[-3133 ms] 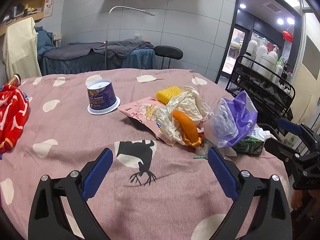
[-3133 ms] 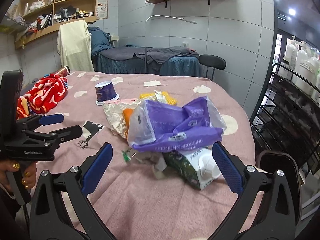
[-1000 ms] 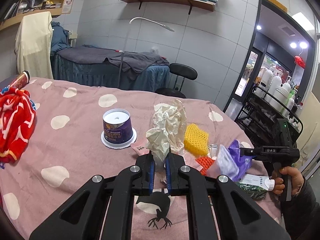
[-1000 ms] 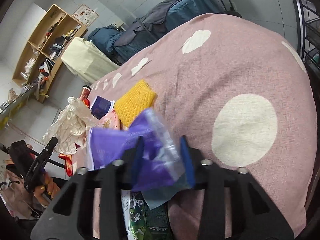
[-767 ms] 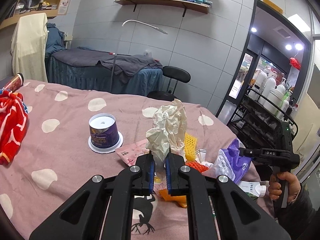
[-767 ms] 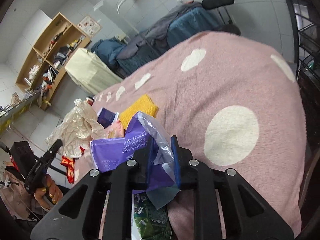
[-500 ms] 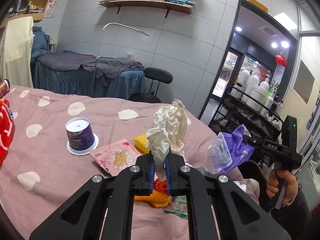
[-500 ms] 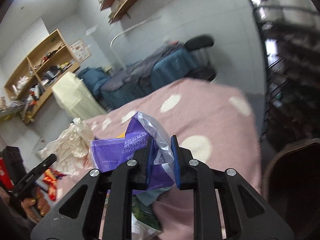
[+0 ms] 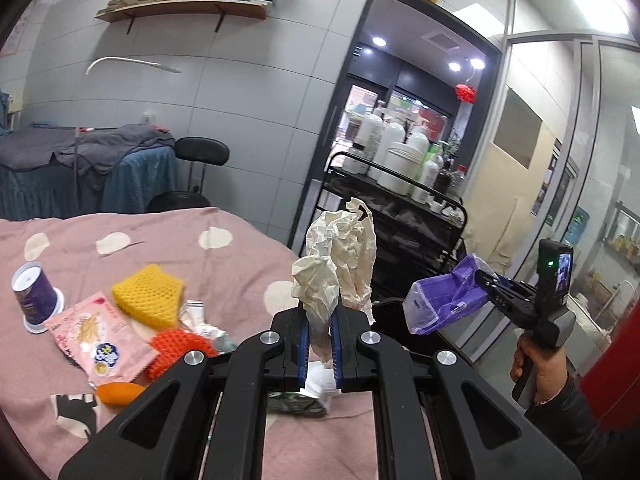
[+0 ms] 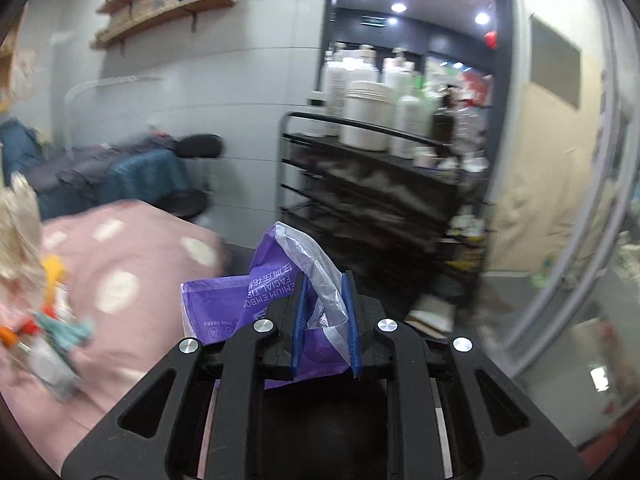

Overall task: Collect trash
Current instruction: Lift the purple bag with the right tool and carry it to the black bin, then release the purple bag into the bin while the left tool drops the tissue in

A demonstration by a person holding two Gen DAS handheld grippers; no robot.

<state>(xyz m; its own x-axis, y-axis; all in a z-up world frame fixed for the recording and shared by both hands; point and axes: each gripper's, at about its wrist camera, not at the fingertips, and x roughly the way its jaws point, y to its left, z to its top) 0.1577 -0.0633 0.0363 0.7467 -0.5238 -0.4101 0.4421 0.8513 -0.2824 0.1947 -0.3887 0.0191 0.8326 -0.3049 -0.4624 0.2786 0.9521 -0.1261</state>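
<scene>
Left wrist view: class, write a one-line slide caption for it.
Left gripper clamps crumpled paper above the pink bedspread; right gripper carries a purple wrapper.

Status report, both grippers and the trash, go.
Left gripper shut on crumpled paper. Right gripper shut on purple plastic wrapper, held off the table edge. Pink packet and yellow foam net left on table. Nothing blocking.

- Worktop (image 9: pixel 240 264) is wearing a pink cloth with pale spots.
- Purple cup (image 9: pixel 34 296) is standing inverted at the left.
- Pink packet (image 9: pixel 100 344), yellow mesh (image 9: pixel 148 296) and orange mesh (image 9: pixel 176 348) are lying clustered together.
</scene>
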